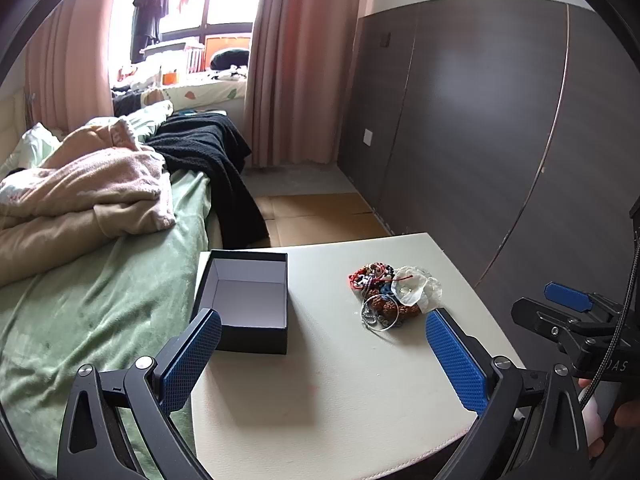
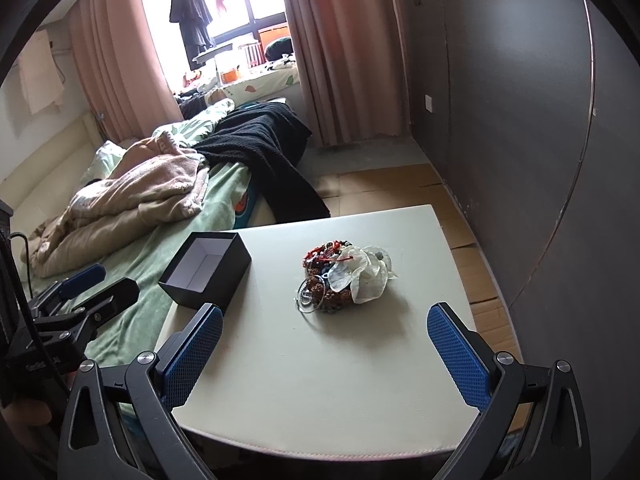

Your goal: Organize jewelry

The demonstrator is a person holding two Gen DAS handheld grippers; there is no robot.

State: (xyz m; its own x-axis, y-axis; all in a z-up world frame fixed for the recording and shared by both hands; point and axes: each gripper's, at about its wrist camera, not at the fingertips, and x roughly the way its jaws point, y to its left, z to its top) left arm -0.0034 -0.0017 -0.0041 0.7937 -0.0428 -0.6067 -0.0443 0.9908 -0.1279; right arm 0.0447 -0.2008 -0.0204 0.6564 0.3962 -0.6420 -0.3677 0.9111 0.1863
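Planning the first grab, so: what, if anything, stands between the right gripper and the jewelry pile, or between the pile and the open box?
Nothing visible does. The right gripper is open with only bare table ahead of the jewelry pile. Between the pile and the empty black box to its left, the tabletop is also bare.

Both the left gripper (image 1: 324, 354) and right gripper (image 2: 326, 346) had black linkage arms with silver screws, blue cross-hatched fingers (image 1: 191, 360), and a black braided cable (image 1: 616, 320) beside faint white lettering.
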